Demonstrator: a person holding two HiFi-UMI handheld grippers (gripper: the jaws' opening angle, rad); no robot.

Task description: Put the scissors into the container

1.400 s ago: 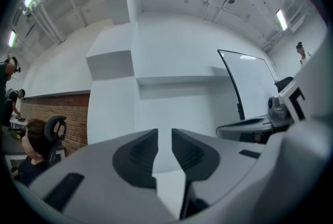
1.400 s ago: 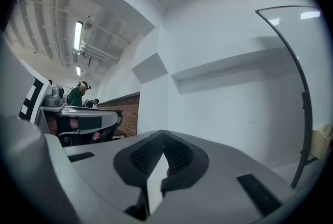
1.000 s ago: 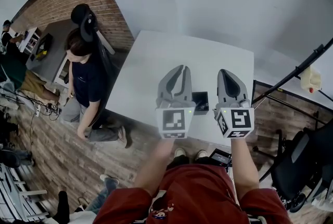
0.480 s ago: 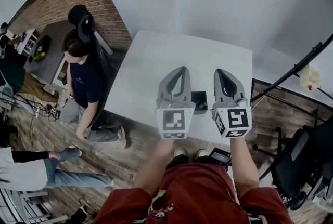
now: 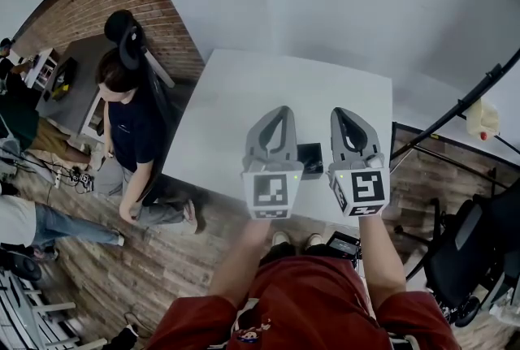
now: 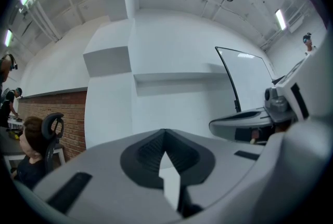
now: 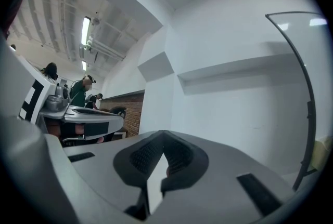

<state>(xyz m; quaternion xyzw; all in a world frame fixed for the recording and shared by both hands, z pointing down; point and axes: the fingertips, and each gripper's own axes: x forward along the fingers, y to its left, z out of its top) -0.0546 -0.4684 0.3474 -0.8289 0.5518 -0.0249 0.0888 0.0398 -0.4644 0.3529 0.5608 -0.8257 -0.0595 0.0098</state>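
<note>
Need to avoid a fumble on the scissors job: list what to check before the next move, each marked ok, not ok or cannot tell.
1. Nothing in the left claw: ok, shut empty.
2. Nothing in the right claw: ok, shut empty.
3. Both open for a pickup: not ok.
4. Located the box: ok, small and black, on the white table, seen between the claws.
5. Located the scissors: cannot tell, in no view.
6. Clearance from the person left of the table: ok, standing apart.

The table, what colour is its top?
Plain white; the rectangular table shows best in the head view.
</note>
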